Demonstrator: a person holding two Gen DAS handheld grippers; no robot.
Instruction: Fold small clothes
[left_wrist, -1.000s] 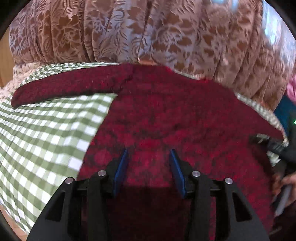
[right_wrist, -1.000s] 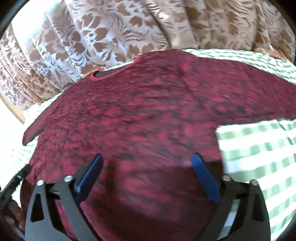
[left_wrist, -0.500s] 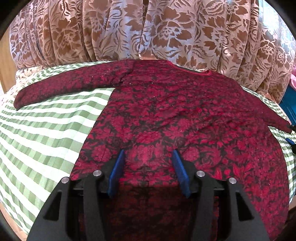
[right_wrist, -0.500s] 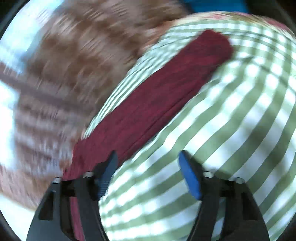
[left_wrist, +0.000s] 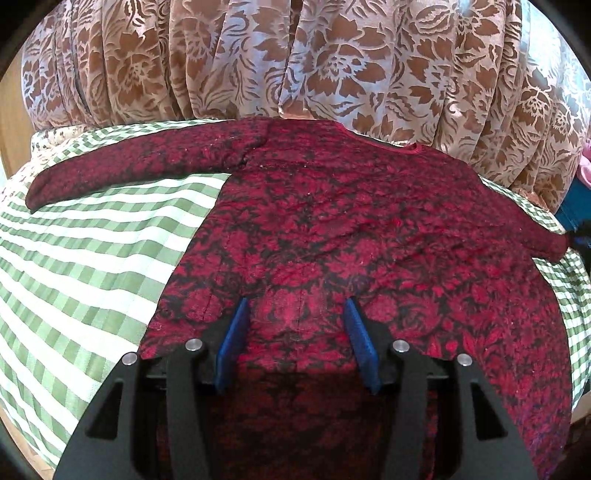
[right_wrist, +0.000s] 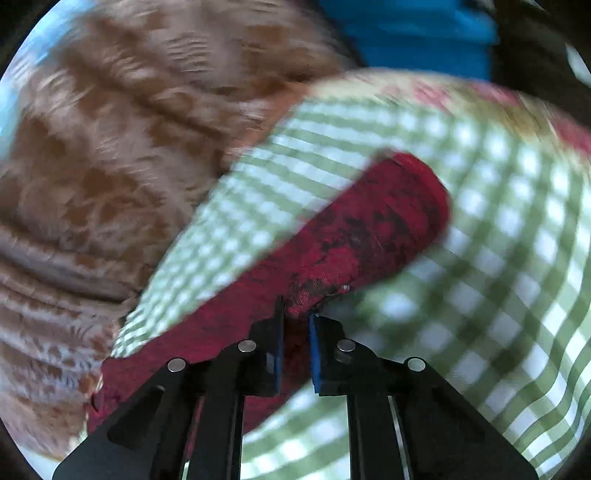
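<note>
Red patterned top (left_wrist: 332, 229) lies spread flat on the green checked cloth (left_wrist: 92, 266), neck toward 12 o'clock by the floral curtain (left_wrist: 295, 55), sleeves out toward 9 and 3 o'clock. Left gripper (left_wrist: 295, 325) hangs over the lower body of the top, jaws spread partway, nothing pinched. Right gripper (right_wrist: 297, 321), jaws just closed, pinches the edge of one sleeve (right_wrist: 362, 229) short of its cuff; the cuff points to 1 o'clock. Right view blurred.

Bare checked cloth (left_wrist: 92, 266) left of the garment (left_wrist: 351, 236); curtain (left_wrist: 295, 62) close behind
</note>
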